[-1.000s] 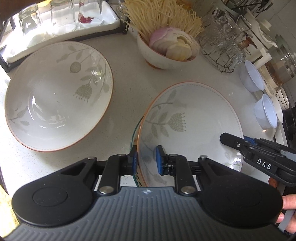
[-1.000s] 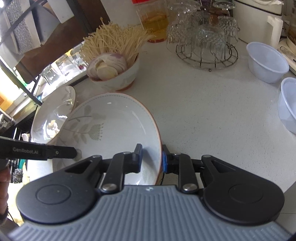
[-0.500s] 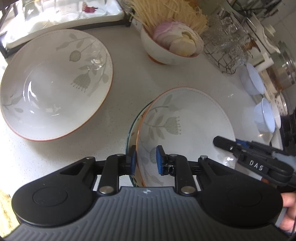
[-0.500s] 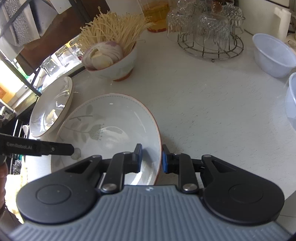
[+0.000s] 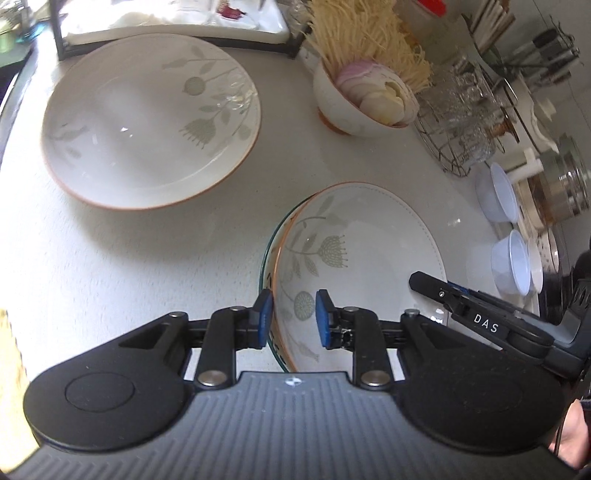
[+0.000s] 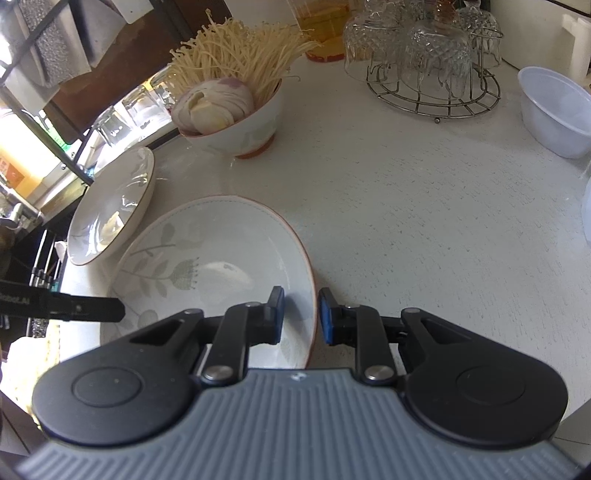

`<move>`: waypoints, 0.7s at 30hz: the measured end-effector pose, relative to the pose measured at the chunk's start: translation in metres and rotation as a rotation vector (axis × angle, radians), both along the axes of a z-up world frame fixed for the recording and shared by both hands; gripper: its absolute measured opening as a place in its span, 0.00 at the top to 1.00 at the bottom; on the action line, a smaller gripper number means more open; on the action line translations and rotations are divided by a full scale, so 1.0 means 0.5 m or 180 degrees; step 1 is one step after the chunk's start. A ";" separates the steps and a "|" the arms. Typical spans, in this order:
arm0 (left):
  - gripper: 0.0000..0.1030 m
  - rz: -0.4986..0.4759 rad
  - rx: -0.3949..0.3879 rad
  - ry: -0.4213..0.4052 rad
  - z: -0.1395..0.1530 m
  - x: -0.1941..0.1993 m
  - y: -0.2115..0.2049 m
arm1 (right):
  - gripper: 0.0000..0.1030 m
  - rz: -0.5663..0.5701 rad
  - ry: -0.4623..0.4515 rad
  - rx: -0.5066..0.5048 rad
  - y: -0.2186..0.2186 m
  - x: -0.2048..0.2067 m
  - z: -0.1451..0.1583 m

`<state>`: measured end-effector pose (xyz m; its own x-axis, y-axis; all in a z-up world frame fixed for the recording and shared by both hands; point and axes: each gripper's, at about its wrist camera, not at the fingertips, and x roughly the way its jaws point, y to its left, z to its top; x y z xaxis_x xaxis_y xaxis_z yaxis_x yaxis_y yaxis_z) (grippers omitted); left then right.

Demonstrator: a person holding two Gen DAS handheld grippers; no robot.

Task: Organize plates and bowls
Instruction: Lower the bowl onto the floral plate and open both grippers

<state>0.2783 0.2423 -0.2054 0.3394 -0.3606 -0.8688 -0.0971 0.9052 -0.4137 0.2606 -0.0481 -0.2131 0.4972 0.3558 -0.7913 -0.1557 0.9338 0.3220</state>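
A white floral bowl with an orange rim is held above the counter between both grippers. My left gripper is shut on its near left rim; a green-edged rim shows under it there, perhaps a second dish. My right gripper is shut on the bowl's right rim. A second matching floral bowl rests on the counter to the left.
A small bowl with enoki mushrooms and sliced onion stands behind. A wire rack of glasses and white plastic bowls are at the right. A glass tray sits far left.
Both grippers have lifted the held bowl and pulled it back; the counter, the second bowl and the mushroom bowl look smaller and farther. The grips have not changed.
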 end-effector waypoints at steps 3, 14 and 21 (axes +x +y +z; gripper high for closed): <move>0.63 0.0062 0.0016 -0.0071 0.013 -0.019 -0.002 | 0.77 0.0030 -0.0004 -0.0011 0.003 -0.005 -0.001; 0.62 0.0251 0.0515 -0.0316 0.076 -0.084 -0.012 | 0.76 0.0004 -0.0118 -0.0033 -0.021 -0.022 0.036; 0.62 0.0249 0.0718 -0.0724 0.173 -0.134 -0.066 | 0.76 0.0040 -0.0619 -0.0046 -0.064 -0.061 0.142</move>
<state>0.2112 0.2094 -0.1188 0.5530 -0.1329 -0.8225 -0.0982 0.9699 -0.2227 0.2300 -0.0798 -0.1420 0.6368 0.3522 -0.6859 -0.2255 0.9357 0.2712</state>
